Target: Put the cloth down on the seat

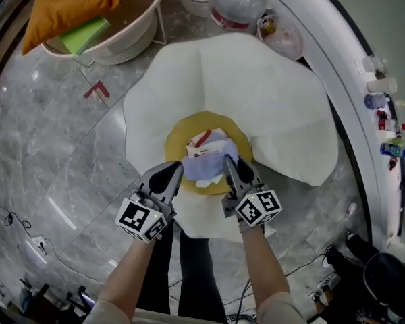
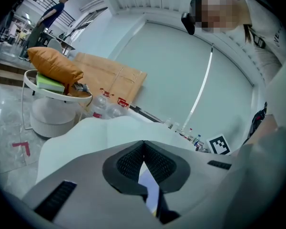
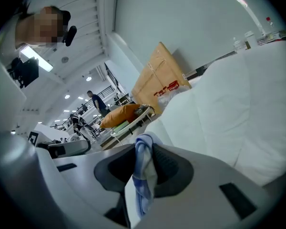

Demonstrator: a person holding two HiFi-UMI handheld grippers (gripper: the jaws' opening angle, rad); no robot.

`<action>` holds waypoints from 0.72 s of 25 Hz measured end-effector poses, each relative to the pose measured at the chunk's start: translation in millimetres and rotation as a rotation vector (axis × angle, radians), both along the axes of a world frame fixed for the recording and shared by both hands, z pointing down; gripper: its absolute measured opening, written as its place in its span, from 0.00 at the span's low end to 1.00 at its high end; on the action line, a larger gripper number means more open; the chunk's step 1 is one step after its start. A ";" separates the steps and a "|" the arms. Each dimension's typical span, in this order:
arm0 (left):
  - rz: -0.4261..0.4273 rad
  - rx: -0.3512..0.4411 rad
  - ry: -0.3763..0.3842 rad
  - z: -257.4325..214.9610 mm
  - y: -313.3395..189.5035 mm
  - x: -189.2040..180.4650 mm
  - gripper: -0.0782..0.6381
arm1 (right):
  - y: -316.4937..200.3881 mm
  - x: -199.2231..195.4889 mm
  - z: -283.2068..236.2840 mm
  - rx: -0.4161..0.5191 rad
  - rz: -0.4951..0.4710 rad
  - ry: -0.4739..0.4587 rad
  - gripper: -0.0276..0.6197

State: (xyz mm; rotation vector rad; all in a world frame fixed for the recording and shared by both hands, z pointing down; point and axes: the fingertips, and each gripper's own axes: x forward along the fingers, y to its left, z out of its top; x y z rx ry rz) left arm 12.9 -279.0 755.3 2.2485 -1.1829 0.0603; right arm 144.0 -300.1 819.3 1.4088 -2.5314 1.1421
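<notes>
A blue-and-white cloth point(image 1: 209, 167) lies bunched on the round yellow seat point(image 1: 179, 137) of a white petal-shaped chair point(image 1: 256, 86), with a red-and-white patch at its far edge. My right gripper point(image 1: 228, 162) is at the cloth's right side and shut on it. In the right gripper view a fold of the cloth point(image 3: 143, 175) is pinched between the pads of that gripper point(image 3: 144, 149). My left gripper point(image 1: 177, 167) is at the cloth's left edge. Seen from its own camera, the left gripper point(image 2: 144, 144) has its pad tips together, with a pale blue strip of cloth point(image 2: 150, 185) in the slit behind them.
A round white side table point(image 1: 131, 36) with an orange cushion point(image 1: 67, 2) stands at the far left. Plastic bottles point(image 1: 236, 2) lie behind the chair. A curved white ledge point(image 1: 354, 133) with small bottles runs along the right. Cables point(image 1: 13, 221) trail over the grey marble floor.
</notes>
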 end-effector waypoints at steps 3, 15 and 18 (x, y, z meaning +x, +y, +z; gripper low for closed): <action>0.006 -0.010 -0.009 21.1 0.1 0.4 0.13 | -2.4 5.4 29.4 -0.029 0.007 0.029 0.19; 0.005 -0.015 -0.003 79.7 -11.6 4.1 0.13 | -1.6 8.5 134.7 -0.118 -0.083 0.216 0.19; 0.015 -0.016 -0.005 94.1 -13.9 6.0 0.13 | -0.5 5.5 154.2 -0.130 -0.107 0.239 0.19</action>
